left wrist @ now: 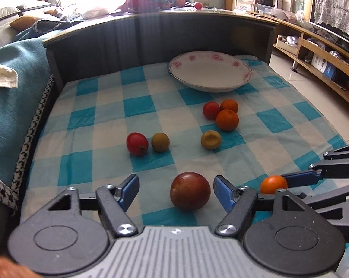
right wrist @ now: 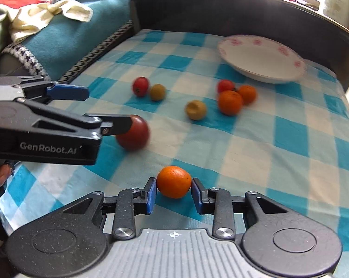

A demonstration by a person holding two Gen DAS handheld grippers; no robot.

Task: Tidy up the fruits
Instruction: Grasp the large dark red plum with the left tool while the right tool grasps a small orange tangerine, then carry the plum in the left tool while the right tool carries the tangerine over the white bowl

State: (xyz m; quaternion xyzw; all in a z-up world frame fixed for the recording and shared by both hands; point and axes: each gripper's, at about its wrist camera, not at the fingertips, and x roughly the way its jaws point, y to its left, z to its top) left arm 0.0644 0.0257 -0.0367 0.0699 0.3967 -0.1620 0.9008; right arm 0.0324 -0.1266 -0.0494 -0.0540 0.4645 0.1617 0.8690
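A dark red fruit [left wrist: 190, 190] lies on the checked cloth between the open blue pads of my left gripper [left wrist: 176, 190]; the pads stand apart from it. It also shows in the right wrist view [right wrist: 134, 132]. My right gripper [right wrist: 173, 191] has its pads at both sides of a small orange [right wrist: 174, 181], seemingly touching it; this orange also shows in the left wrist view [left wrist: 273, 184]. Farther off lie two oranges [left wrist: 227, 119], two small red fruits [left wrist: 137, 143], and two yellow-green fruits [left wrist: 210, 139]. An empty white floral plate [left wrist: 210, 72] sits at the back.
A dark raised board [left wrist: 151, 37] walls the back of the table. A teal blanket on a sofa [left wrist: 10, 81] borders the left side. The table's right edge drops to the floor, with wooden shelves [left wrist: 318, 53] beyond.
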